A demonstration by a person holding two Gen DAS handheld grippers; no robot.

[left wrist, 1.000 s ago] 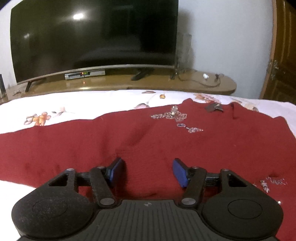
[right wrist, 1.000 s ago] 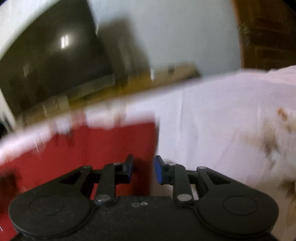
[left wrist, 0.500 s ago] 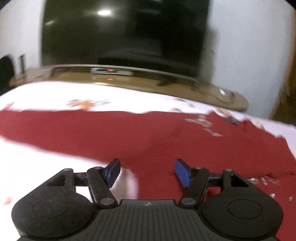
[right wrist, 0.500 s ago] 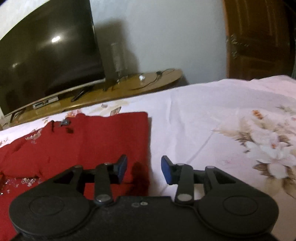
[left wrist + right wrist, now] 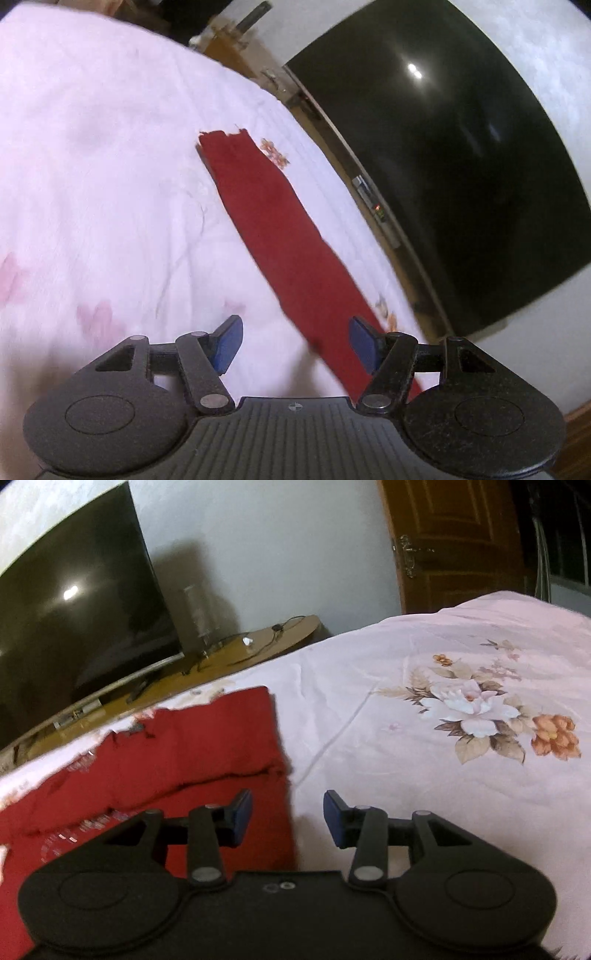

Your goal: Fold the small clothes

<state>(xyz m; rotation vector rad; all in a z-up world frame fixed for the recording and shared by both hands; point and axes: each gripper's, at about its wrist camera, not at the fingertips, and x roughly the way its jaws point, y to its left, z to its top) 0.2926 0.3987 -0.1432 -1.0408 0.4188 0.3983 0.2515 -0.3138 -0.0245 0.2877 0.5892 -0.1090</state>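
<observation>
Hovering over a red garment (image 5: 192, 746) spread on the bed (image 5: 424, 775), the left hand-held gripper (image 5: 295, 343) gapes empty above a sleeve; the right hand-held gripper (image 5: 288, 818), jaws just opening, straddles its edge unclamped. A shallow pinch could snag bedsheet too.

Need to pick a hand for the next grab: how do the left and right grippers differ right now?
The left gripper stands wider open than the right gripper, whose jaws have just been opening. The left looks down the red garment's long sleeve; the right sits at its body's side edge. Both hold nothing.
</observation>
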